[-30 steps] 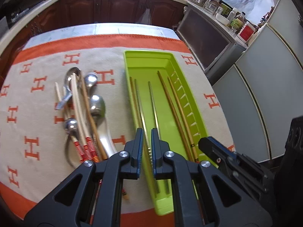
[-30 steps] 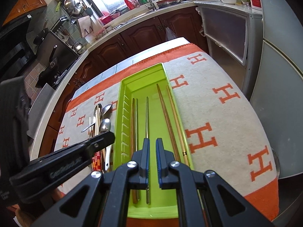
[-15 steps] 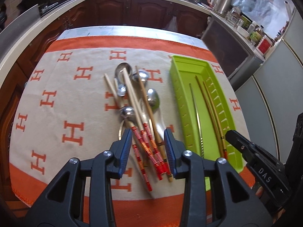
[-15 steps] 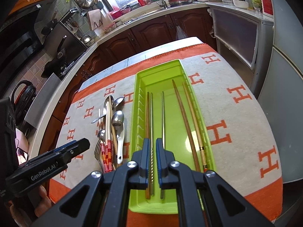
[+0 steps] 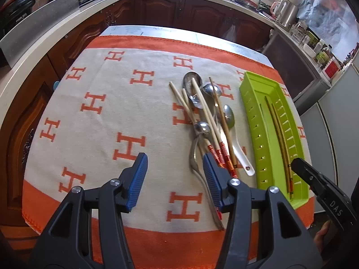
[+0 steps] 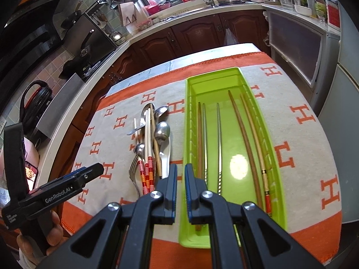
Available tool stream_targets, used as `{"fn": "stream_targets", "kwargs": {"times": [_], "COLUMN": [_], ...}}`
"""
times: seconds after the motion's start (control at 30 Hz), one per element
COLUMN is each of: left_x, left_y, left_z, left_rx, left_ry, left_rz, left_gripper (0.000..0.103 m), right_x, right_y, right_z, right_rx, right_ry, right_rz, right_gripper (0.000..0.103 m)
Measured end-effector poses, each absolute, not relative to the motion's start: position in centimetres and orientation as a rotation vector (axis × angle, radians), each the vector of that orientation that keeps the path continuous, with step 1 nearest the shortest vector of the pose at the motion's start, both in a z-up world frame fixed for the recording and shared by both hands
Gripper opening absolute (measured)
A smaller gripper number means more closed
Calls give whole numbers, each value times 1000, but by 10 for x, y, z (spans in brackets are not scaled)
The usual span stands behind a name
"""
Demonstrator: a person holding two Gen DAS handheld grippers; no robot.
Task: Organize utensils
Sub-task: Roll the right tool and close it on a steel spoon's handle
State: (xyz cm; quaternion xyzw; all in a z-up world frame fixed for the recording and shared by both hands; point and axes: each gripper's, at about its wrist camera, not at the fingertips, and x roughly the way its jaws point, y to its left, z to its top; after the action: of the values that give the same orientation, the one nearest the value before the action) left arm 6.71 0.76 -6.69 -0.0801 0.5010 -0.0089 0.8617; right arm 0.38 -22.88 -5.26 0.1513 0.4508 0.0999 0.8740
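Five chopsticks (image 6: 218,143) lie lengthwise in the green tray (image 6: 277,179) near the cloth's (image 5: 107,121) right edge. Left gripper (image 5: 174,179) gapes wide; right gripper (image 6: 180,188) nearly closed, empty. Four metal spoons (image 5: 203,128) are heaped beside the tray.

Readable txt: "GenRobot.AI" in white on side of left gripper (image 6: 74,185), seen from right cam; "DAS" in white on right gripper (image 5: 334,206) body, seen from left cam; cloth (image 5: 112,112) printed w/ repeating orange "H" letters; small white print on left gripper's handle too blurry to read
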Motion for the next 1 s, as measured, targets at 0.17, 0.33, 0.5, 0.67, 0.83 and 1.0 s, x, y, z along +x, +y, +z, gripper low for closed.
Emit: {"fn": "stream_targets", "kwargs": {"times": [0.17,0.33,0.5,0.67,0.83,1.0], "left_x": [68,70,73,77,81,85], "left_y": [17,25,32,38,41,43], "left_z": [-69,-71,-76,-78,-79,-81], "left_rx": [-147,-147,-160,-167,-170,-164], "left_ry": [1043,1045,1053,1048,1048,1044], "left_rz": [14,12,4,4,2,7], "left_gripper": [49,49,49,49,49,49], "right_x": [7,13,23,41,60,86], "right_y": [-218,-208,-206,-201,-192,-181], "right_z": [-49,-47,-47,-48,-51,-60], "right_rx": [300,293,314,345,365,435], "right_ry": [947,961,980,1013,1052,1107], "right_rz": [236,267,294,327,370,416], "right_gripper": [7,13,13,13,13,19]}}
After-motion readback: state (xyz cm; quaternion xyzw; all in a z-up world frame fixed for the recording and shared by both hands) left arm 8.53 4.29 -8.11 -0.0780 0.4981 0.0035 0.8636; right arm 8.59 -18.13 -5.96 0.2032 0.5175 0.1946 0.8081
